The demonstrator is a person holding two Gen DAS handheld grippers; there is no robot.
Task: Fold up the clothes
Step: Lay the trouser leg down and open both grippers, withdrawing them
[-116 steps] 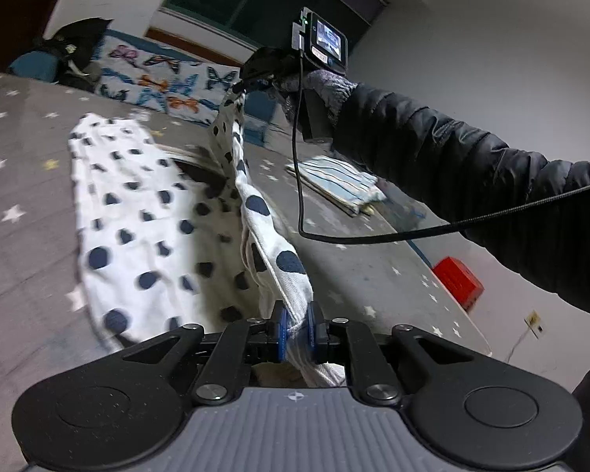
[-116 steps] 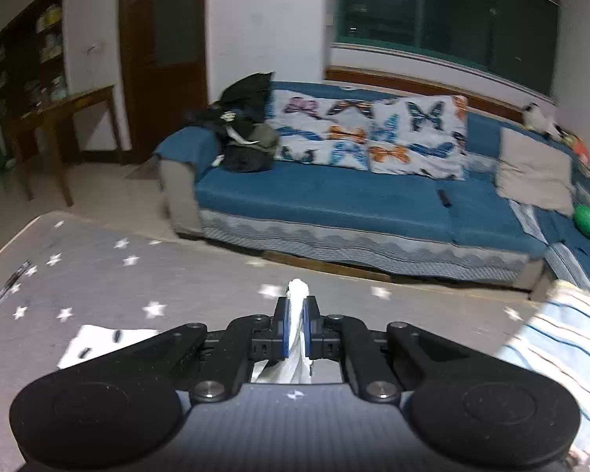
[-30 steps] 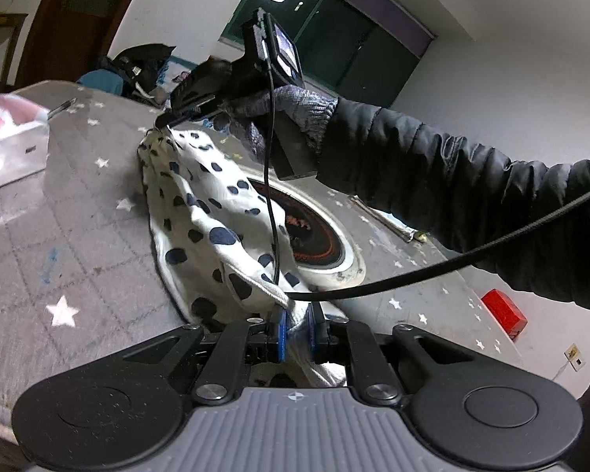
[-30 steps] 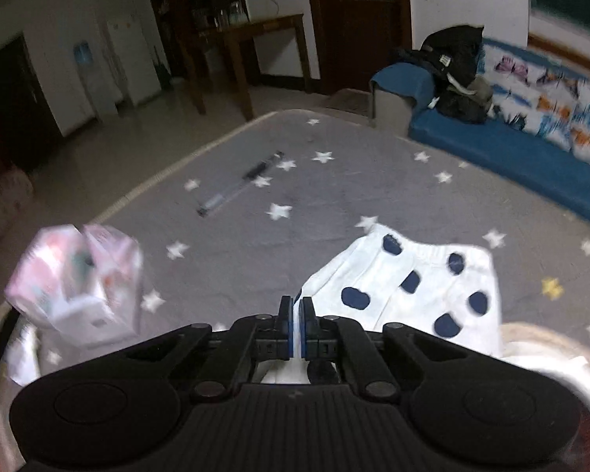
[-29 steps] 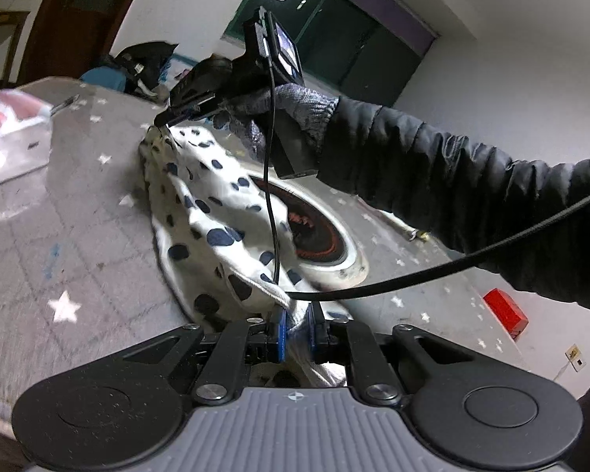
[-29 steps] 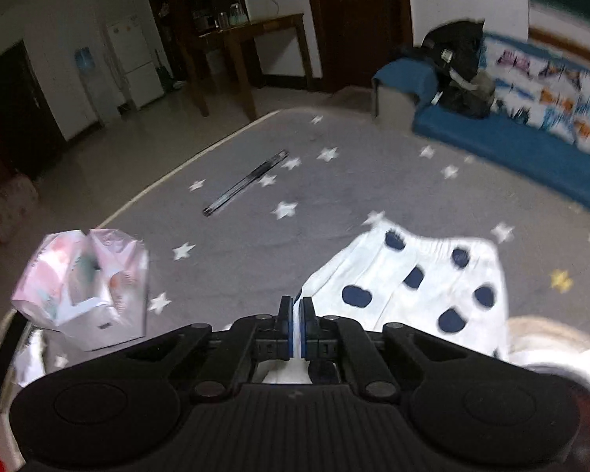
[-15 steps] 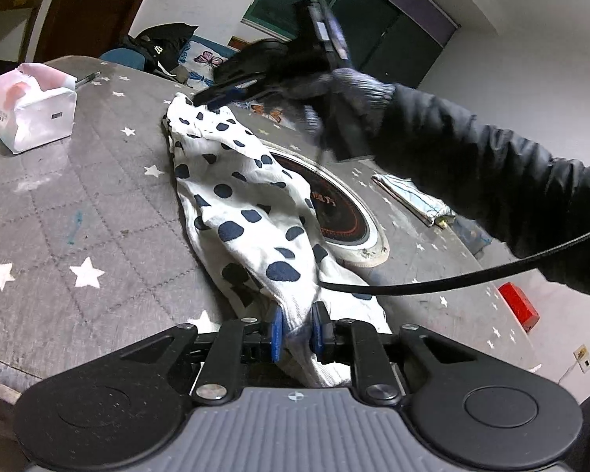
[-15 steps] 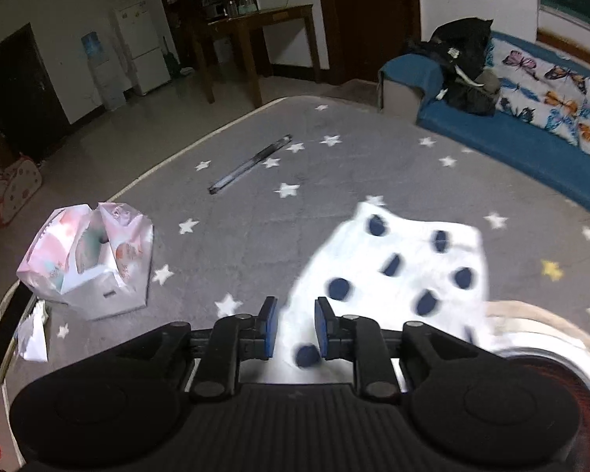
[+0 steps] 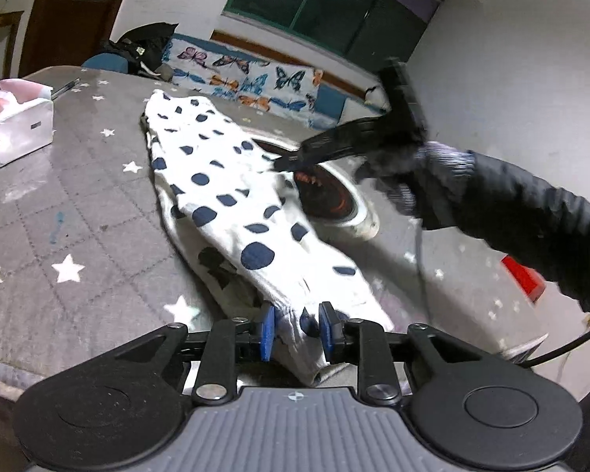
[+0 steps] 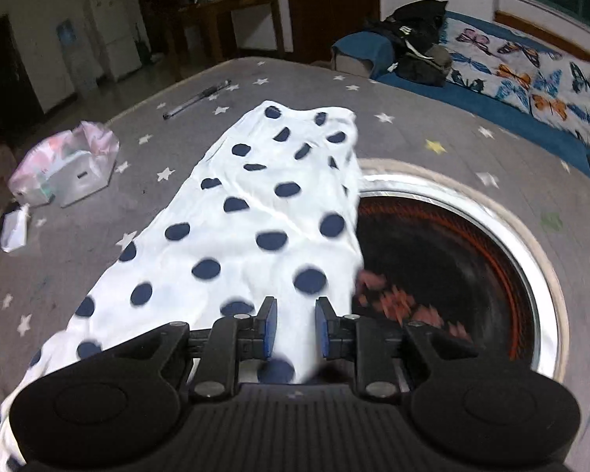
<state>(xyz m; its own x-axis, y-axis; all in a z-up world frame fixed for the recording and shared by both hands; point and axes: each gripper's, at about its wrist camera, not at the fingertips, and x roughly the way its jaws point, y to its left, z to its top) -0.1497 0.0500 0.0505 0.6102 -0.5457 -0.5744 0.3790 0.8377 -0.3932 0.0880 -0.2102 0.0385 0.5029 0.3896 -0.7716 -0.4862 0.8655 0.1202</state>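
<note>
Grey star-print tablecloth [image 10: 432, 126] (round burner [image 10: 444, 259] inset), blue sofa [image 10: 472, 90] behind.

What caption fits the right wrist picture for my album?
Open right tool over a white cloth with dark blue dots, spread on the grey starry tabletop.

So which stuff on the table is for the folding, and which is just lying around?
For the folding:
- spotted cloth
- left tool, opening around the cloth's end
- right tool

Just lying around:
- pink tissue pack
- pen
- round heater plate
</note>
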